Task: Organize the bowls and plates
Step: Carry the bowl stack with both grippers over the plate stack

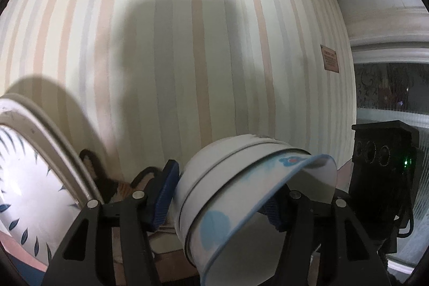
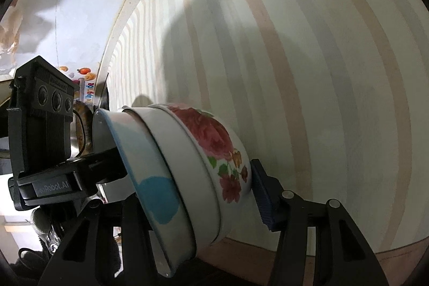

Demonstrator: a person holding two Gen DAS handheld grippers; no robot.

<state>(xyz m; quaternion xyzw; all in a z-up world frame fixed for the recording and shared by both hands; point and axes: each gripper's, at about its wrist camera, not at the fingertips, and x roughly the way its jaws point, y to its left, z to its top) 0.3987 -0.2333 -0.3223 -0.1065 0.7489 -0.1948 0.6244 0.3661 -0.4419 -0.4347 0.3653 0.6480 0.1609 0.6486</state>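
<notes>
A striped wall (image 1: 187, 44) of pale cream, grey and peach bands fills both views, with soft shadows thrown across it. Only the left wrist view shows a large plate (image 1: 29, 186), leaning at the left edge; it is glossy, with a broad ribbed rim and dark blue leaf marks. A small brown plaque (image 1: 330, 57) on the wall and a patterned window at the right are also seen only there. Only the right wrist view shows a white tiled wall (image 2: 67, 18) with fruit stickers, beyond a pale corner trim.

A stack (image 1: 228, 205) of three nested bowls is held tipped on its side between the two tools. All the bowls are smooth, glazed and round. The outermost one, white with sky-blue blotches (image 2: 158, 200) and a thin blue rim, contains a plain white bowl (image 2: 187, 165), and that in turn holds a bowl printed with red roses (image 2: 214, 141) and green leaves. The rose print is visible only from the right wrist.

The left tool (image 1: 219, 203) is closed on the stack: one ribbed blue pad (image 1: 163, 195) is pressed against the white side, the other is largely hidden behind the blue rim. The right tool (image 2: 193, 192) is likewise clamped on the stack, its blue pad (image 2: 264, 195) set against the rose bowl's base. The other tool's black camera block appears in each view.
</notes>
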